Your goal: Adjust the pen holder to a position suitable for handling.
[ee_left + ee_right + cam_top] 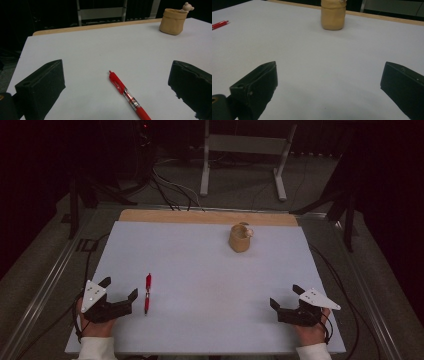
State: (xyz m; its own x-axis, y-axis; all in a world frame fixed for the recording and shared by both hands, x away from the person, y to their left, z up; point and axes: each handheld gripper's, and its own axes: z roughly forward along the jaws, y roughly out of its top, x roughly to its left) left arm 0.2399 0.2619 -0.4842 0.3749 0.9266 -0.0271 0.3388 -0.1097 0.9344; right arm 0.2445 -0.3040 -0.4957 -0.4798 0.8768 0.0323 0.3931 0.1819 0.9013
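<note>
– Where is the left tool (119,288)?
– Low at the near left of the tabletop (210,270), held in the person's left hand (95,322), a white sleeve (96,349) at the wrist. Its jaws stand wide apart and point forward and slightly inward.
– And the right tool (285,296)?
– At the near right, in the right hand (312,330), jaws equally wide apart, angled toward the middle. Each carries a grey three-cornered plate (93,294) on top, with a cable trailing off behind.

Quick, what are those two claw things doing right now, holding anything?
Left gripper: jaws open, holding nothing; the red pen lies just beside it.
Right gripper: jaws open, holding nothing.
</note>
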